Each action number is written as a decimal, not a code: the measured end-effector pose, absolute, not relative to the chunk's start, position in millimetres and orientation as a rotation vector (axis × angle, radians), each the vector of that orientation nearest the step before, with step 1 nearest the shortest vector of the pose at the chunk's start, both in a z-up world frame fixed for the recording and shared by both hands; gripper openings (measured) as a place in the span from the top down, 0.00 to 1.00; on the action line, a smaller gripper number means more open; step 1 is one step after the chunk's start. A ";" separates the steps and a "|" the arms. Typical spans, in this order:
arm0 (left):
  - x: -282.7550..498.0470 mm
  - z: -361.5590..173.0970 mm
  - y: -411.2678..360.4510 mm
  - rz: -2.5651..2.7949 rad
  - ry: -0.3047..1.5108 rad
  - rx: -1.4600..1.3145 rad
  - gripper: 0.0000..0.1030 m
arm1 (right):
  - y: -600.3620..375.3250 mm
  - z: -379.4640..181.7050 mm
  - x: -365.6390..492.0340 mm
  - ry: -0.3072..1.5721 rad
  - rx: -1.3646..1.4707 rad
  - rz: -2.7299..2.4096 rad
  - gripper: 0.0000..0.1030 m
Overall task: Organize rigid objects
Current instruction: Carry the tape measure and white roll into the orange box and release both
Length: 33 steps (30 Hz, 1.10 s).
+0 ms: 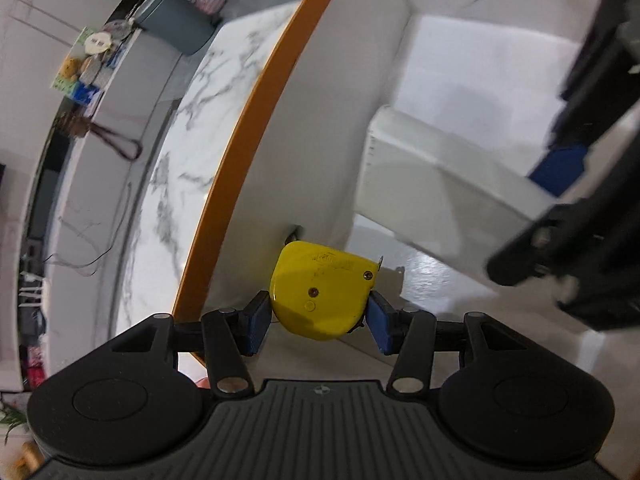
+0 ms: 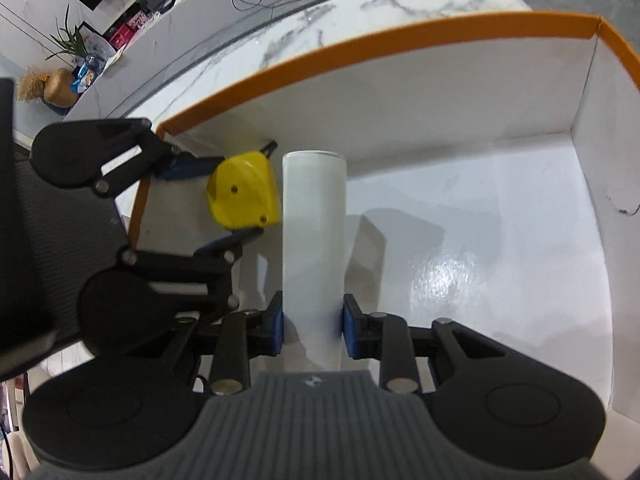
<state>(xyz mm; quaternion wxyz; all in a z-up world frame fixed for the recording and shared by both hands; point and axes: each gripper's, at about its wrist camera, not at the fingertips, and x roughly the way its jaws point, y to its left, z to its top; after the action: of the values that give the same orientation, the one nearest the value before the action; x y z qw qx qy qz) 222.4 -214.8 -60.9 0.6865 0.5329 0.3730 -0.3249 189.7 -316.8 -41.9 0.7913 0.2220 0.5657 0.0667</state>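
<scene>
Yellow tape measure (image 1: 320, 290) and white tube (image 2: 314, 248), each clamped in a gripper, inside the orange-rimmed box (image 2: 360, 54).

The left gripper (image 1: 318, 322) points steeply down into the box's near-left corner, its blue pads pressed on either side of the tape measure, which sits close to the white inner wall just below the orange rim; whether it touches the floor cannot be told. The right gripper (image 2: 313, 326) also tilts steeply down, just beside the left one, jaws narrow and closed on the tube, which sticks out forward along the fingers, its far end near the back wall. The tape measure lies just left of the tube. The box stands on a marble top (image 2: 352, 8).
</scene>
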 end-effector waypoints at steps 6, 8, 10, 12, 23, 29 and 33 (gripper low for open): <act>220.1 -58.4 -210.0 -0.714 0.822 1.158 0.38 | -315.8 -46.9 182.3 1.238 0.498 0.141 0.73; 217.5 -54.7 -209.2 -0.715 0.811 1.152 0.38 | -314.5 -45.2 181.2 1.240 0.494 0.140 0.73; 214.5 -49.1 -208.3 -0.714 0.791 1.138 0.38 | -314.1 -45.6 184.2 1.252 0.494 0.142 0.73; 211.8 -40.1 -205.1 -0.715 0.781 1.100 0.38 | -311.3 -45.3 184.6 1.251 0.481 0.138 0.73; 212.4 29.5 -154.1 -0.673 0.823 0.597 0.38 | -297.7 -45.4 200.0 1.289 0.518 0.188 0.73; 215.5 30.8 -118.3 -0.596 0.939 0.381 0.39 | -285.1 -51.9 206.8 1.312 0.562 0.231 0.73; 208.4 21.9 -102.2 -0.608 0.958 0.286 0.44 | -283.3 -55.0 210.6 1.331 0.569 0.227 0.73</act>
<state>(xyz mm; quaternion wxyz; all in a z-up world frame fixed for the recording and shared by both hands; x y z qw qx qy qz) 208.4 -102.2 21.9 0.8337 0.1350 0.4520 -0.2870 210.6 -283.3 -55.0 0.7435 0.2599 0.6074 0.1036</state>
